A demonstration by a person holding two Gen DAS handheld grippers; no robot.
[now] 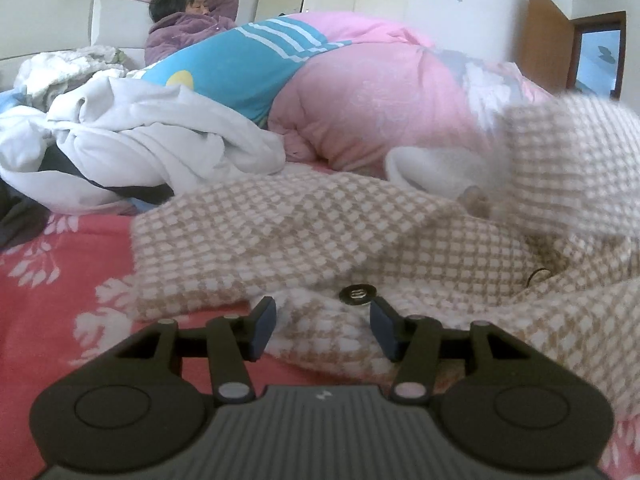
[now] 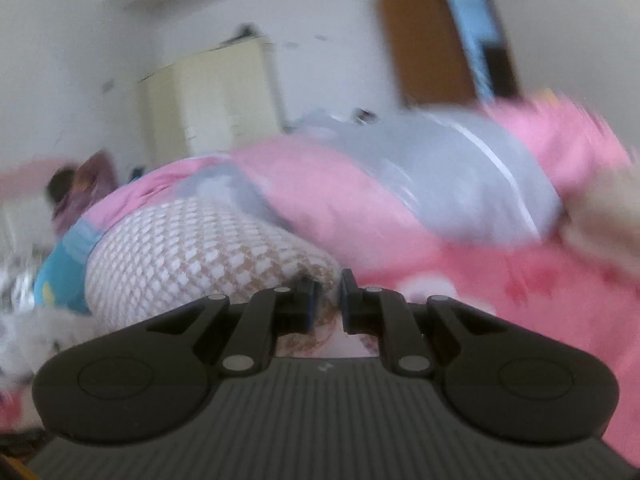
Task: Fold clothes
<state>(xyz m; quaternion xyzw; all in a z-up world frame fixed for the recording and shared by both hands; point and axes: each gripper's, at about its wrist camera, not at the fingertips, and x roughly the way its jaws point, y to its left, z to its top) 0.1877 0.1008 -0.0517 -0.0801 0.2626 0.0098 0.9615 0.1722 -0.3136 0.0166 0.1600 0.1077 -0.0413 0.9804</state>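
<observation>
Nothing to read here: no words, labels, brands or numbers can be made out on anything in either view, and the right wrist's picture is blurred throughout.

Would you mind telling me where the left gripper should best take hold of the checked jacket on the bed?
Grip the checked jacket at its near hem, beside the metal button, coming in low from the front. That edge lies free on the red bedsheet, directly between the open fingers of the left gripper.
</observation>
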